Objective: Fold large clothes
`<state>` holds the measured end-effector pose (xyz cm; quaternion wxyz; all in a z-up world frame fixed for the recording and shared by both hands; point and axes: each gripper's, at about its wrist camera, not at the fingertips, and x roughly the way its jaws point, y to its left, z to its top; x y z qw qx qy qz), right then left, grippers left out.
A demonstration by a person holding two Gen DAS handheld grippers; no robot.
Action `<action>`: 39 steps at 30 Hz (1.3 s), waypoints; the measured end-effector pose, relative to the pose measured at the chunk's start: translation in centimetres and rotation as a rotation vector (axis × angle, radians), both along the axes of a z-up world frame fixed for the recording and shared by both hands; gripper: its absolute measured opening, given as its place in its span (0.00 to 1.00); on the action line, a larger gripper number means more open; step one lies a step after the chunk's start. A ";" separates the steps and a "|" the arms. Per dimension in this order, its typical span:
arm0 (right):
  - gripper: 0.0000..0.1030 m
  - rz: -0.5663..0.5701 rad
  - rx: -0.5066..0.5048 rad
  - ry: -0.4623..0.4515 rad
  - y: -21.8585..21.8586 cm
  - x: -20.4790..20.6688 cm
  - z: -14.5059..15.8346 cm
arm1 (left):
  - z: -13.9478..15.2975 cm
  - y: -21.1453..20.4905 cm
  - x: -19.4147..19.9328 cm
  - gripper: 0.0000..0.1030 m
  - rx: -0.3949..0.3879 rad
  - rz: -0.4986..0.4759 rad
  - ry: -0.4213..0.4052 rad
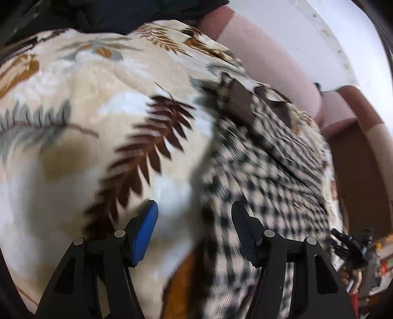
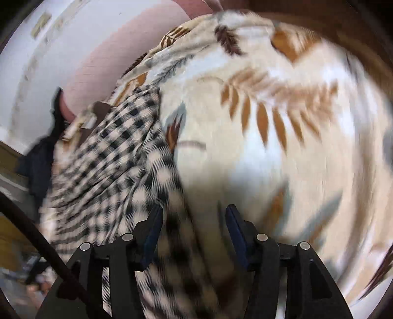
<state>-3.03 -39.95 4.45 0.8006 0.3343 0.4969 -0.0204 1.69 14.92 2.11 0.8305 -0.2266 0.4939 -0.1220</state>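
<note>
Left wrist view gives me the checked garment (image 1: 265,171), a soft woven cloth in black and cream squares with a dark brown collar-like flap near its far end. It lies rumpled on the leaf-print blanket (image 1: 98,122), running from the far right toward me and under the left gripper (image 1: 194,220). I see that gripper's blue-padded fingers (image 1: 145,233) spread wide with nothing between them; one hangs over the blanket, the other over the check cloth, though blur keeps me from telling whether they touch it.

From the right wrist view the same garment (image 2: 118,157) sits on the left, its edge falling in a fold between the fingers of the right gripper (image 2: 194,220). Those fingers also stand well apart and clamp nothing that I can make out.

The blanket (image 2: 282,147) looks plush and thick, cream with brown, rust and grey fern fronds, bulging like a cushion. Beyond it I see a pink padded headboard (image 1: 270,56) against a white wall (image 1: 343,36). A dark garment (image 1: 137,12) lies at the blanket's far edge, and another dark cloth (image 2: 41,159) sits just beside the checked one. Motion blur softens most edges.
</note>
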 end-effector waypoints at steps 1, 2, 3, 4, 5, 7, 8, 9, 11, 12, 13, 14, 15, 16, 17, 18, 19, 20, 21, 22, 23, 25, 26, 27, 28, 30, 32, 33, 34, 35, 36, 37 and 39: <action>0.56 0.007 0.075 -0.015 -0.1 -0.9 -0.2 | -0.2 0.0 -0.7 0.59 -0.042 -0.013 0.001; 0.56 0.011 0.131 -0.025 -0.1 -1.5 -0.6 | -0.5 0.1 -1.5 0.57 -0.090 -0.024 0.003; 0.56 0.021 0.203 -0.031 0.0 -2.3 -1.1 | -0.9 0.1 -2.5 0.53 -0.127 -0.038 0.004; 0.56 0.036 0.262 -0.035 0.3 -3.0 -1.7 | -1.1 -0.1 -3.2 0.51 -0.144 -0.050 0.003; 0.56 0.051 0.310 -0.045 0.6 -3.9 -2.2 | -1.3 -0.2 -4.2 0.48 -0.158 -0.061 0.000; 0.56 0.049 0.356 -0.071 1.0 -5.5 -2.6 | -1.5 -0.3 -6.3 0.47 -0.194 -0.080 -0.004; 0.56 0.049 0.387 -0.074 1.2 -6.1 -2.7 | -1.6 -0.3 -7.1 0.47 -0.209 -0.087 -0.002; 0.56 0.047 0.422 -0.076 1.3 -6.7 -3.1 | -1.8 -0.3 -8.2 0.46 -0.226 -0.092 0.001; 0.56 0.051 0.468 -0.077 1.5 -8.1 -3.7 | -2.0 -0.5 -9.8 0.46 -0.234 -0.093 -0.001; 0.56 0.056 0.483 -0.075 1.7 -8.7 -4.0 | -2.1 -0.5 -10.8 0.46 -0.229 -0.093 -0.005; 0.56 0.058 0.492 -0.074 1.9 -9.3 -4.2 | -2.2 -0.7 -11.6 0.46 -0.223 -0.094 -0.006; 0.56 0.065 0.501 -0.070 2.3 -10.0 -4.4 | -2.3 -0.9 -12.6 0.46 -0.211 -0.096 -0.011; 0.56 0.072 0.503 -0.069 2.7 -10.5 -4.5 | -2.3 -1.1 -13.1 0.46 -0.199 -0.098 -0.017; 0.56 0.078 0.505 -0.065 3.0 -11.1 -4.6 | -2.3 -1.2 -13.7 0.46 -0.181 -0.102 -0.025; 0.56 0.081 0.510 -0.057 3.4 -11.6 -4.8 | -2.2 -1.5 -14.2 0.46 -0.158 -0.106 -0.035; 0.56 0.084 0.508 -0.052 3.8 -11.8 -4.9 | -2.2 -1.8 -14.7 0.46 -0.133 -0.112 -0.040; 0.56 0.093 0.498 -0.048 4.2 -12.1 -4.9 | -2.1 -2.1 -15.0 0.47 -0.109 -0.117 -0.047; 0.56 0.105 0.476 -0.044 4.6 -12.3 -4.7 | -2.1 -2.4 -15.3 0.47 -0.082 -0.122 -0.056; 0.56 0.120 0.452 -0.039 5.1 -12.6 -4.6 | -2.1 -2.8 -15.5 0.47 -0.058 -0.125 -0.061; 0.56 0.135 0.430 -0.033 5.6 -12.8 -4.4 | -2.1 -3.0 -15.7 0.47 -0.038 -0.128 -0.069; 0.56 0.149 0.412 -0.029 6.1 -13.0 -4.3 | -2.1 -3.2 -16.1 0.47 -0.015 -0.131 -0.077; 0.56 0.166 0.397 -0.021 6.9 -13.5 -4.4 | -2.2 -3.5 -16.4 0.47 0.017 -0.137 -0.082; 0.56 0.172 0.394 -0.014 7.4 -13.8 -4.6 | -2.3 -3.7 -16.6 0.47 0.025 -0.137 -0.079; 0.56 0.181 0.392 -0.007 7.8 -14.0 -4.7 | -2.5 -3.8 -16.9 0.47 0.029 -0.137 -0.074; 0.57 0.186 0.391 -0.003 8.1 -13.9 -4.8 | -2.7 -3.8 -17.1 0.47 0.029 -0.136 -0.066; 0.57 0.198 0.374 0.005 8.8 -14.0 -4.9 | -3.3 -3.7 -17.7 0.47 0.021 -0.133 -0.031; 0.57 0.207 0.358 0.011 9.3 -14.1 -4.9 | -4.0 -3.7 -18.0 0.48 0.014 -0.133 0.004; 0.57 0.212 0.352 0.011 9.6 -14.1 -4.8 | -4.6 -3.8 -18.0 0.51 0.014 -0.137 0.038; 0.57 0.215 0.349 0.010 9.8 -14.2 -4.8 | -5.2 -3.8 -18.0 0.53 0.015 -0.141 0.067; 0.57 0.220 0.346 0.011 10.2 -14.1 -4.8 | -6.0 -4.0 -17.8 0.53 0.017 -0.147 0.107; 0.57 0.224 0.344 0.013 10.4 -14.0 -4.8 | -6.6 -4.1 -17.7 0.53 0.015 -0.154 0.140; 0.57 0.229 0.338 0.019 10.7 -14.0 -4.8 | -6.9 -4.2 -17.8 0.53 0.014 -0.160 0.160; 0.57 0.237 0.326 0.027 11.3 -13.5 -4.9 | -7.1 -4.5 -17.9 0.51 0.015 -0.174 0.172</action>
